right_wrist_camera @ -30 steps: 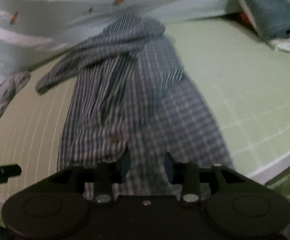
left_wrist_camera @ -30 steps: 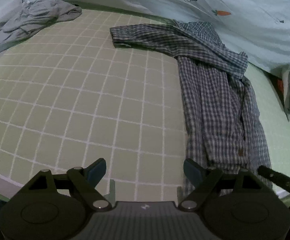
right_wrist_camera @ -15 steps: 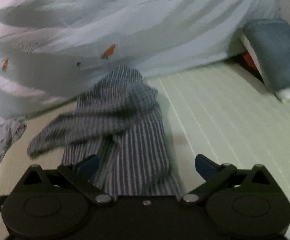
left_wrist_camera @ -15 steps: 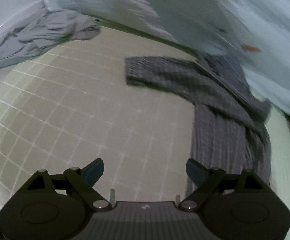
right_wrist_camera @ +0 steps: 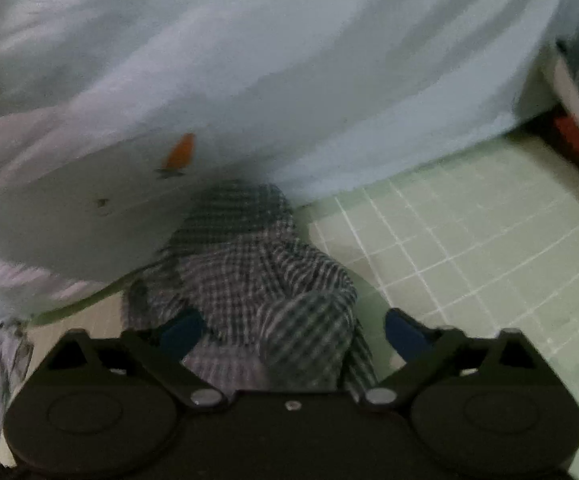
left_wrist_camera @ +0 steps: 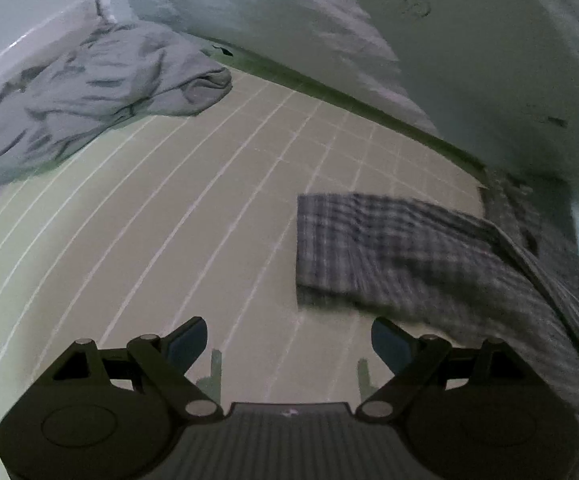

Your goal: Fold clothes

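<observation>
— Green gridded sheet (left_wrist_camera: 161,216) under both tools. Pose of the left gripper (left_wrist_camera: 289,340)?

— Tilted steeply down over bare sheet. Jaws spread wide, blue pads (left_wrist_camera: 185,340) well apart and clear of any cloth.

— And the right gripper (right_wrist_camera: 293,332)?

— Angled down less steeply, aimed at the edge of the pale blue quilt (right_wrist_camera: 289,80). Jaws wide but closing. Hung right over the checked shirt (right_wrist_camera: 249,280), with a bunched fold of it rising between the fingers; pads not pressed on it, as far as the blur allowed.

— Found the shirt where, from the left side?

— Lay flat on the sheet, ahead and to the right of the left tool (left_wrist_camera: 409,260). One sleeve stretched out leftward, square cuff end just beyond the right finger, apart from it. Upper end tucked against the quilt (left_wrist_camera: 469,60); body trailed down the right edge of the view.

— Counted the clothes?

— Two. One checked shirt, plus one crumpled grey garment (left_wrist_camera: 89,92) heaped at the far left corner of the sheet, well apart from the shirt.

— Anything else counted?

— One orange carrot print (right_wrist_camera: 179,152) on the quilt, just above the shirt. Two grippers, neither holding anything. Could not tell what the red and white shape at the right edge was.
</observation>
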